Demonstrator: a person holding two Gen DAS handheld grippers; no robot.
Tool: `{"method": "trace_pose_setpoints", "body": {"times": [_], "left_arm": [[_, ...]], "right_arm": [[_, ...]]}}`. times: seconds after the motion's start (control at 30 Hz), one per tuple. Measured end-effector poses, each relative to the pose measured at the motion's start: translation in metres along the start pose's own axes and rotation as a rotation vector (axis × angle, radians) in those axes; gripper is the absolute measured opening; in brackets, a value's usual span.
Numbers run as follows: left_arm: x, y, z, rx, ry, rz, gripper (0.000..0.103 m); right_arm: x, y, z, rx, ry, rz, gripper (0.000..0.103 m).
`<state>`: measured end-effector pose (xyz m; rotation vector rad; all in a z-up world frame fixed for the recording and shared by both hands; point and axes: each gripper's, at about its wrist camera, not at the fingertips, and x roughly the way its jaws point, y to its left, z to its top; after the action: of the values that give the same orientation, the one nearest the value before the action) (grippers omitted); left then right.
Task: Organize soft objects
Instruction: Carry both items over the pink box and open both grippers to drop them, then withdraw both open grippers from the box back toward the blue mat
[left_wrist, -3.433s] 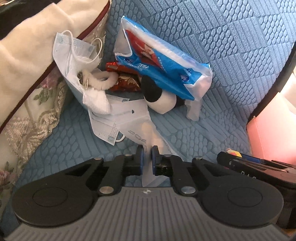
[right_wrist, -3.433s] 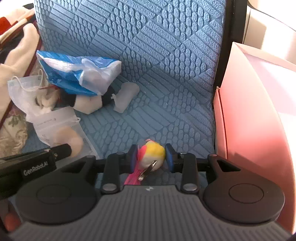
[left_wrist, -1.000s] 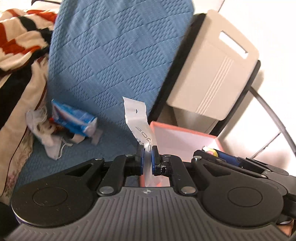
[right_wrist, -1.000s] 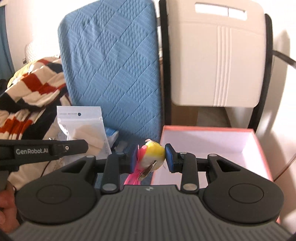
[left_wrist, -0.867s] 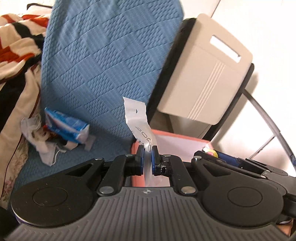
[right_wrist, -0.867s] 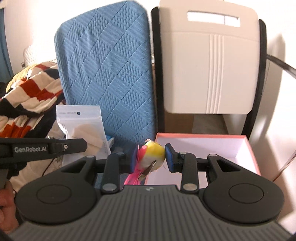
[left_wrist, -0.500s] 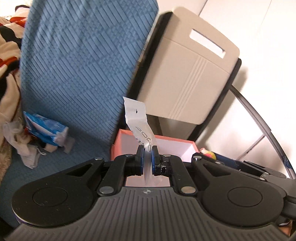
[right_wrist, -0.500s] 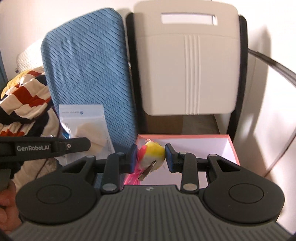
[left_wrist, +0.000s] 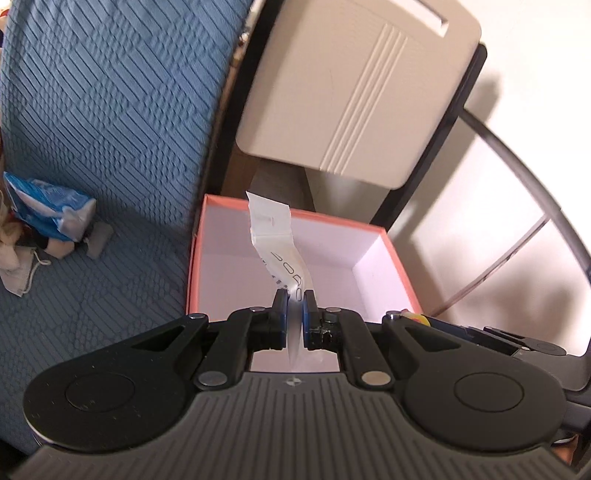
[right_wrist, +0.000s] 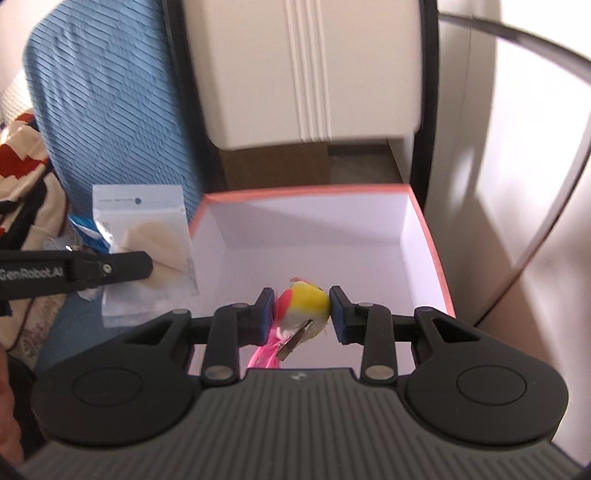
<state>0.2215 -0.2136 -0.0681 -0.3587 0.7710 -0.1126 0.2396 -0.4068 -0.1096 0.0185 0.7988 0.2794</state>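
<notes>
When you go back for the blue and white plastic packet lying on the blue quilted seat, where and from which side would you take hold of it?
I would pinch the blue and white plastic packet at its crumpled white end, the end nearer the pink-rimmed white box, coming down from above on that side. That end lies free on the blue quilted seat, while the other end runs into the heap of soft things at the picture's left edge.

We see a box (left_wrist: 192, 266) with a salmon-pink outside and rim and a plain white inside, beside a blue seat cover (left_wrist: 103, 110) quilted in ribbed diamond patches. The small plush ball (right_wrist: 304, 304) is yellow with a red patch, white beneath, and a bright pink strip under it; the clear packet (right_wrist: 147, 236) has a white header and holds a cream puff. Farther left lie a blue-and-white wrapper (left_wrist: 48, 206) and a cream blanket (right_wrist: 22, 162) striped red and black, and the chair back (left_wrist: 354, 92) is beige with three raised lines.
</notes>
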Motion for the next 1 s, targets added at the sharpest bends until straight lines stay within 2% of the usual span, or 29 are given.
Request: {"method": "trace_pose_setpoints", "body": {"times": [0.37,0.5,0.53,0.6,0.63,0.67,0.8,1.0], "left_arm": [[0.051,-0.012,-0.026,0.051,0.097,0.048,0.010],[0.063,-0.013,-0.031,0.068,0.129,0.039,0.011],[0.065,-0.013,-0.032,0.071,0.138,0.041,0.013],[0.068,-0.013,-0.034,0.070,0.158,0.052,0.034],[0.068,-0.012,-0.034,0.063,0.161,0.055,0.053],[0.067,-0.010,-0.034,0.056,0.156,0.054,0.058],[0.052,-0.012,-0.029,0.074,0.102,0.027,0.058],[0.025,-0.015,-0.020,0.110,0.040,0.030,0.058]], "right_arm": [[0.038,-0.029,-0.028,0.021,0.093,0.006,0.036],[0.046,-0.033,-0.031,0.021,0.116,-0.003,0.037],[0.048,-0.034,-0.031,0.024,0.123,-0.005,0.037],[0.050,-0.034,-0.031,0.030,0.138,-0.002,0.040],[0.051,-0.035,-0.030,0.034,0.142,-0.001,0.046],[0.048,-0.036,-0.031,0.042,0.142,-0.001,0.050],[0.037,-0.033,-0.029,0.045,0.114,-0.003,0.052],[0.010,-0.026,-0.015,0.072,0.051,0.029,0.052]]}}
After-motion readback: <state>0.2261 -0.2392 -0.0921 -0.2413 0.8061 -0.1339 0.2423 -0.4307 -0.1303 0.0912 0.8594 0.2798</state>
